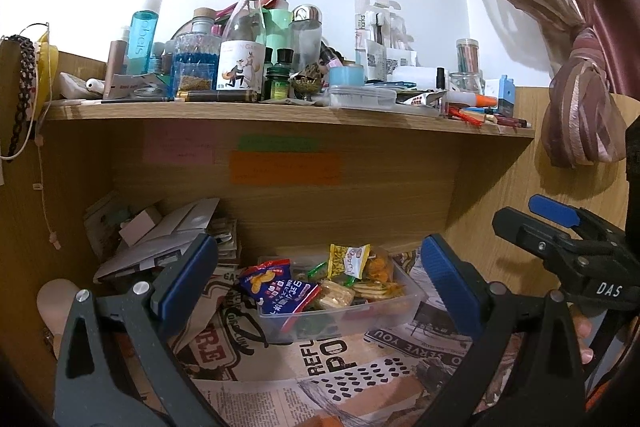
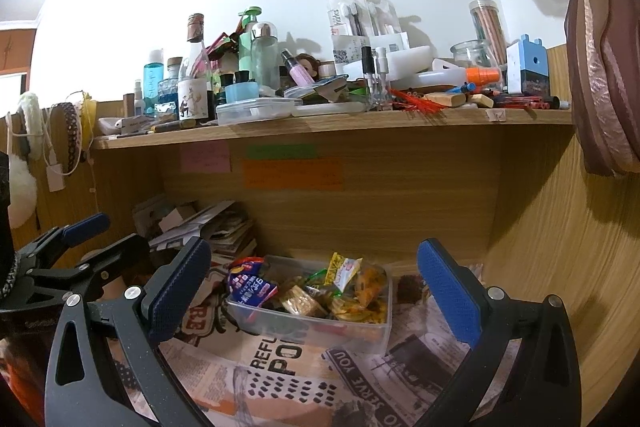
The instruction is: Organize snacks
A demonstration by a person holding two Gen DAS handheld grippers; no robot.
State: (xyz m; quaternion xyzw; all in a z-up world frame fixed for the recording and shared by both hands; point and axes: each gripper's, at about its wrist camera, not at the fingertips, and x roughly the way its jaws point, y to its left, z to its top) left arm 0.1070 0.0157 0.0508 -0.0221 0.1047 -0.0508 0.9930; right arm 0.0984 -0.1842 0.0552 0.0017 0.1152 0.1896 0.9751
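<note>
A clear plastic bin [image 1: 404, 311] full of wrapped snacks sits on a newspaper-print cover under a wooden shelf; it also shows in the right wrist view [image 2: 376, 337]. A blue and red snack bag [image 1: 276, 287] lies at its left end, a yellow packet [image 1: 346, 259] stands at the back. My left gripper [image 1: 320, 283] is open and empty, short of the bin. My right gripper [image 2: 316, 291] is open and empty, also short of the bin. The right gripper shows at the right of the left wrist view [image 1: 560, 239].
The shelf [image 1: 280, 113] above is crowded with bottles, jars and pens. A pile of papers and boxes [image 1: 160, 231] lies left of the bin. Wooden side walls close in both sides. A tied curtain [image 1: 580, 99] hangs at right.
</note>
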